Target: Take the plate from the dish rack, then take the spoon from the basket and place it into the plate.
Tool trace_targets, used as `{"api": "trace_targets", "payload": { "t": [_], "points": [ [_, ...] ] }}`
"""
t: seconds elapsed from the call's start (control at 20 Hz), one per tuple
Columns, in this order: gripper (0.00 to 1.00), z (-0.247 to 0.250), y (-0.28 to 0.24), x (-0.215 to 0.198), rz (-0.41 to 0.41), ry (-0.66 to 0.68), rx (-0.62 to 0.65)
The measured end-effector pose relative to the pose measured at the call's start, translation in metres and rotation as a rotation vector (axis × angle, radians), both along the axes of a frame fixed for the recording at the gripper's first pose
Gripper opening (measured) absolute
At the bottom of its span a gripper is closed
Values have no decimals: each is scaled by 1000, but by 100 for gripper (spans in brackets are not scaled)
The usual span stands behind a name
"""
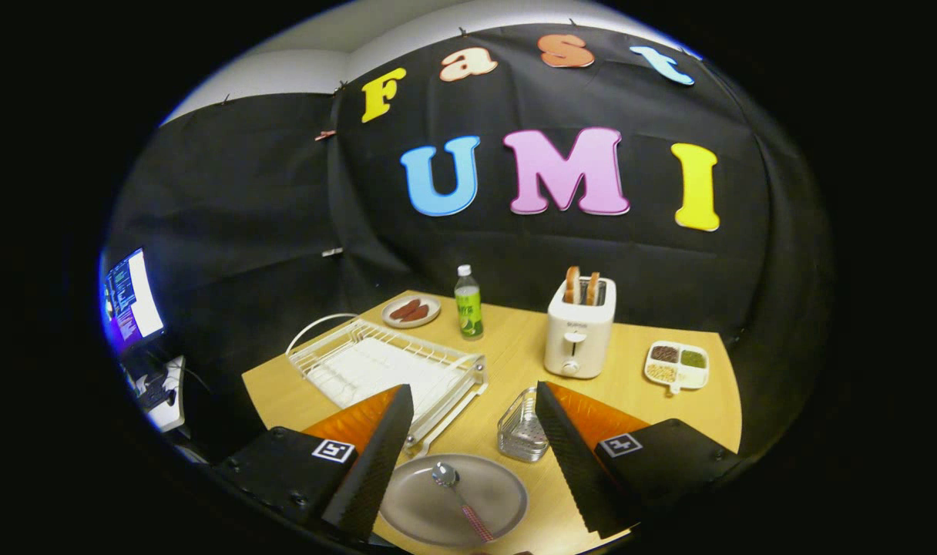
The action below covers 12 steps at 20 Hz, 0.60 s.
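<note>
The spoon is lying in the plate at the tabletop's near edge, between the released, empty fingers, beside the basket and dish rack. The placing looks finished; next calls only for backing away cleanly.
</note>
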<state>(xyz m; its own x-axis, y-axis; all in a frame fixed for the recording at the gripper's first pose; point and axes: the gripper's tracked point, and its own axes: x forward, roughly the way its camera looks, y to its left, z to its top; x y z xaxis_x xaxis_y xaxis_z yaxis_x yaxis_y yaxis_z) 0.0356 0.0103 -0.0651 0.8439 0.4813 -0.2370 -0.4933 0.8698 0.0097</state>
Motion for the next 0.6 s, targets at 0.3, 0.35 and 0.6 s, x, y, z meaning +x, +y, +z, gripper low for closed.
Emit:
{"api": "trace_targets", "payload": {
  "t": [0.3,0.35,0.6],
  "points": [
    [99,83,-29,-22,-250,-202,-24],
    [98,93,-31,-29,-283,-223,-14],
    [98,109,-53,-55,-455,-258,13]
  ]
}}
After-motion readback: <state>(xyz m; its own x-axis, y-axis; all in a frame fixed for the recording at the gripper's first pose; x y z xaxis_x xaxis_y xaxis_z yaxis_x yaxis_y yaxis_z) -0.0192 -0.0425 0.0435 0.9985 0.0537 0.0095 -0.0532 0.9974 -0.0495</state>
